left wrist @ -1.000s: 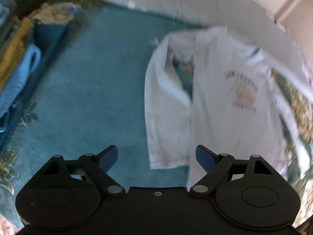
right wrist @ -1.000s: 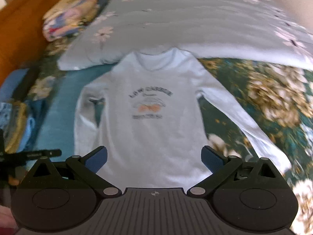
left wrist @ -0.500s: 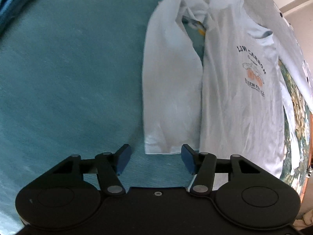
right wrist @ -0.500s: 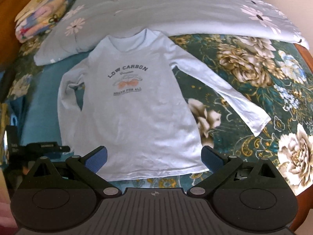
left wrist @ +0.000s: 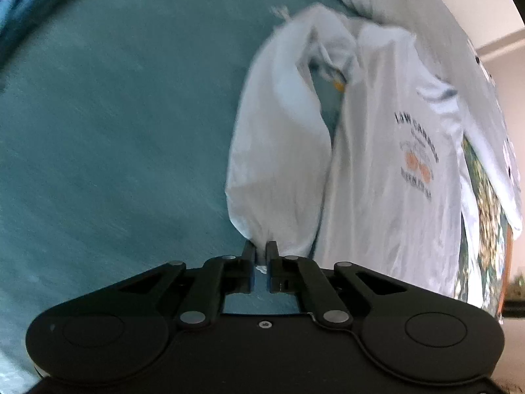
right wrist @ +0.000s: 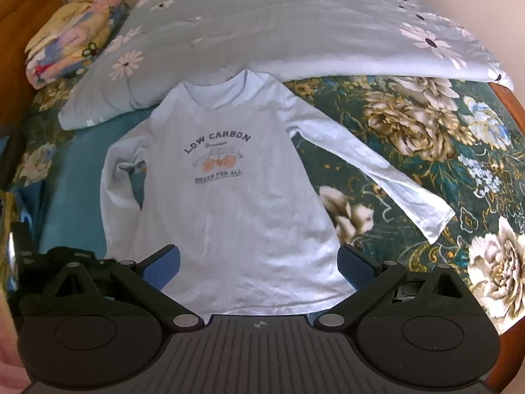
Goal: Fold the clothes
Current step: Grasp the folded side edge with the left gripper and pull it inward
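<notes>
Left tongs [left wrist: 261, 256]: pinched shut on the cuff of the shirt's sleeve [left wrist: 279, 151], fabric bunched between the blue pads. That sleeve runs up from the pinch point beside the torso, with a strip of teal sheet [left wrist: 115, 115] showing in the gap near the armpit. Left view is motion-blurred, so finer folds aren't readable.

Right tongs [right wrist: 257, 262]: jaws spread wide, nothing between the pads, above the shirt's hem.

Long-sleeve shirt [right wrist: 229, 216]: pale blue-white, lying face up and flat on the bed, collar pointing away from the right camera. Print reads "LOW CARBON" over an orange graphic, "GREEN FOR ALL" below. Hem sits just ahead of the right tongs' body. In the right view, the right-hand sleeve [right wrist: 377, 177] lies straight out diagonally over the dark green floral bedspread [right wrist: 443, 124], cuff flat. The left-hand sleeve lies beside the torso, wrinkled near the shoulder, over the teal sheet.

Left tongs' housing [right wrist: 69, 262] shows dark at the lower left of the right view, at the end of that sleeve.

Behind the collar: a light blue duvet with daisy print [right wrist: 295, 29], its edge touching or just overlapping the neckline. Folded multicoloured blanket [right wrist: 69, 46] at the far left corner, next to the wooden headboard [right wrist: 23, 19].
</notes>
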The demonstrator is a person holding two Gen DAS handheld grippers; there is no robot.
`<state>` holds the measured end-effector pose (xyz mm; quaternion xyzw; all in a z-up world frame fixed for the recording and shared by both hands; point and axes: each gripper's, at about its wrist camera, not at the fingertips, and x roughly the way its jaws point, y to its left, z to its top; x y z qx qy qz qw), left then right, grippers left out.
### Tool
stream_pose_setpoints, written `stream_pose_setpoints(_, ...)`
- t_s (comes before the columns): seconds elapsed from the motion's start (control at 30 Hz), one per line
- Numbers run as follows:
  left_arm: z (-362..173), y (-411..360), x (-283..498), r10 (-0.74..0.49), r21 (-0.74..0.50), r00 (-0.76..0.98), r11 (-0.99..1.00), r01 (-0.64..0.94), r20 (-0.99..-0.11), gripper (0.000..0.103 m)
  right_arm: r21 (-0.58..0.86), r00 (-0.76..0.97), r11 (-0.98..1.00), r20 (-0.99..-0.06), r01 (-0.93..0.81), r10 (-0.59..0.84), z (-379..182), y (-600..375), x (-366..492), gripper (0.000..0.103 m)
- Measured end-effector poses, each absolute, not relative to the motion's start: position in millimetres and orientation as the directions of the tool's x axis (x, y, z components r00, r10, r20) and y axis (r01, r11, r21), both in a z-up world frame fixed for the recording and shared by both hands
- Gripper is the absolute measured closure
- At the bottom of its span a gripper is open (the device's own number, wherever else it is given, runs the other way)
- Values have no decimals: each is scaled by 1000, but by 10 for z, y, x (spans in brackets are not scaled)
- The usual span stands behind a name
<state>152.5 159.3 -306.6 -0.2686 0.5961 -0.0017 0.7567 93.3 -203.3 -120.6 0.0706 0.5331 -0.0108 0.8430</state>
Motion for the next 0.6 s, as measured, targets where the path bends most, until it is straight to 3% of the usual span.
stream_pose_setpoints(0.17, -2815, 2017, 1522, -231, -349, 340, 872, -343, -912, 101, 122, 427, 990, -901, 76, 79, -1257, -1950, 972, 0)
stream_pose_setpoints(0.4, -2474, 2677, 1735, -9, -166, 423, 927, -337, -906, 101, 133, 416, 988, -905, 72, 92, -1321, -1854, 1027, 0)
stream_pose_setpoints(0.6, -2456, 3009, 1967, 104, -63, 435, 933, -353, -894, 100, 129, 400, 989, -912, 69, 91, -1365, -1789, 1070, 0)
